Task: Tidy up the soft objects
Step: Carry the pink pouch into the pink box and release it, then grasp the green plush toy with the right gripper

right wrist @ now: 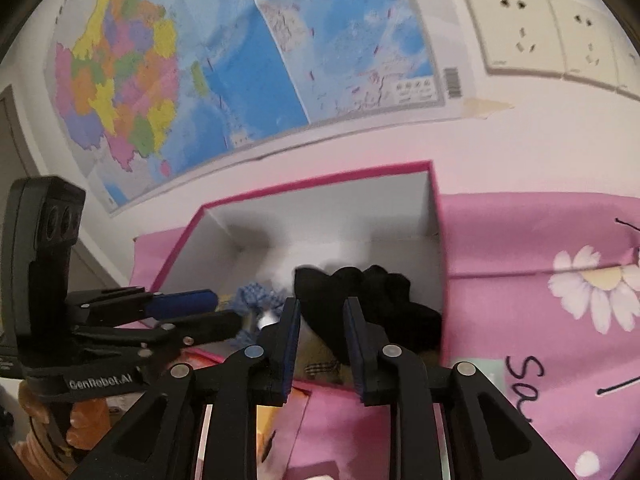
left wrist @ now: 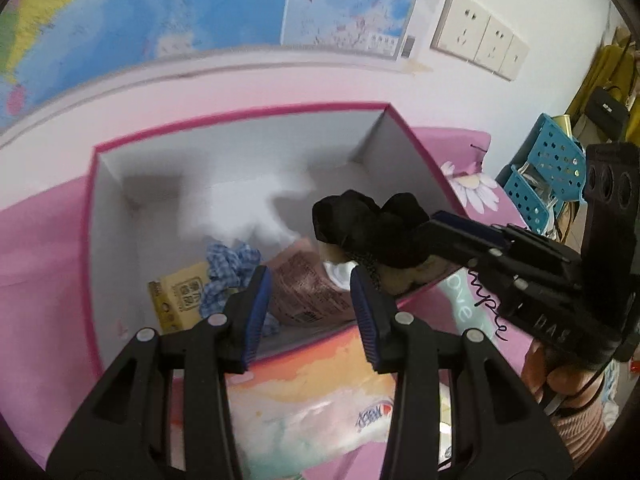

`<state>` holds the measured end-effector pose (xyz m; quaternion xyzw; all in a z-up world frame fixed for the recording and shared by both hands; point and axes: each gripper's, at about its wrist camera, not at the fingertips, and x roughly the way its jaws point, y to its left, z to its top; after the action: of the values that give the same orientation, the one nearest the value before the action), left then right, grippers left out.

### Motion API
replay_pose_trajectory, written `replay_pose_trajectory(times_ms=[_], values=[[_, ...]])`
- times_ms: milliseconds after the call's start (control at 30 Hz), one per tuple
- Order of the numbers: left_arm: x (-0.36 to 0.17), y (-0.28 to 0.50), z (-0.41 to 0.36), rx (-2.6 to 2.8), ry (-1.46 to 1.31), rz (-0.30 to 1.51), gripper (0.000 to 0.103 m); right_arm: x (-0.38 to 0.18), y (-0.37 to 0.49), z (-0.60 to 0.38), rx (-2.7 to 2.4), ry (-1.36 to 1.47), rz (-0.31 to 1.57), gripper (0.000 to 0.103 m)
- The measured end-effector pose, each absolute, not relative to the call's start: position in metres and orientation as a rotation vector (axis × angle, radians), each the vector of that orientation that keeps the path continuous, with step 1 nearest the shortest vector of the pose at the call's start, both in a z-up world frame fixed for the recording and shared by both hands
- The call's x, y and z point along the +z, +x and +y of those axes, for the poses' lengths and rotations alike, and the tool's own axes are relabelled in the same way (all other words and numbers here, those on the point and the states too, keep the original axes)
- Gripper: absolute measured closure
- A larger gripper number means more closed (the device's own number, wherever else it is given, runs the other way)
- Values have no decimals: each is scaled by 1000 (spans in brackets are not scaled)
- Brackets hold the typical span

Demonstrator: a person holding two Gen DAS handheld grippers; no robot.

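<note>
- the left tool (left wrist: 312, 300) hovers over the near rim of the pink-edged box (left wrist: 240, 114), its blue-padded fingers (left wrist: 256, 312) spread apart with nothing between them
- the right tool (right wrist: 322, 344) reaches into the box from the right side; its jaws stand a little apart with the black soft cloth (right wrist: 360, 300) bunched at and beyond their tips, and i cannot tell whether it is clamped or loose
- from the left wrist view that black cloth (left wrist: 368, 224) sits at the right tool's tip (left wrist: 436, 224), over the right half of the box near its right wall
- lower inside the box lie a blue checked cloth (left wrist: 228, 268), a yellow packet (left wrist: 176, 300) and a brown printed pouch (left wrist: 308, 284), touching one another
- the box rests on a pink flowered sheet (right wrist: 560, 300)
- a map (right wrist: 200, 60) and wall sockets (right wrist: 540, 28) are on the wall behind
- a teal perforated basket (left wrist: 548, 168) stands to the right
</note>
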<state>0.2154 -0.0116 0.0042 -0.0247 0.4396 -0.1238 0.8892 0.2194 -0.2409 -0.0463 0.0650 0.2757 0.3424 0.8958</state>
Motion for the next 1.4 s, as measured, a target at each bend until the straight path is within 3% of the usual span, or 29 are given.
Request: replay_pose_trajectory(times_ms=[133, 200, 367, 667, 767, 900, 1233, 1333, 1400], values=[[29, 180, 0, -297, -31, 817, 60, -34, 187, -255, 753, 124, 507, 79], [44, 153, 14, -308, -31, 758, 59, -30, 166, -259, 800, 112, 478, 73], [58, 101, 50, -293, -39, 675, 48, -32, 124, -244, 954, 50, 470, 67], [4, 54, 108, -164, -116, 790, 48, -68, 85, -178, 1187, -21, 625, 56], [-16, 43, 122, -161, -175, 836, 48, -75, 80, -154, 1213, -58, 662, 48], [-31, 23, 128, -206, -236, 858, 48, -78, 81, -123, 1230, -107, 689, 29], [-45, -29, 106, -342, -252, 903, 47, -93, 101, -68, 1278, -140, 784, 29], [-52, -36, 100, -321, -231, 928, 42, -100, 98, -69, 1277, -148, 797, 29], [-58, -36, 98, -309, -229, 945, 43, -101, 96, -72, 1266, -146, 799, 42]])
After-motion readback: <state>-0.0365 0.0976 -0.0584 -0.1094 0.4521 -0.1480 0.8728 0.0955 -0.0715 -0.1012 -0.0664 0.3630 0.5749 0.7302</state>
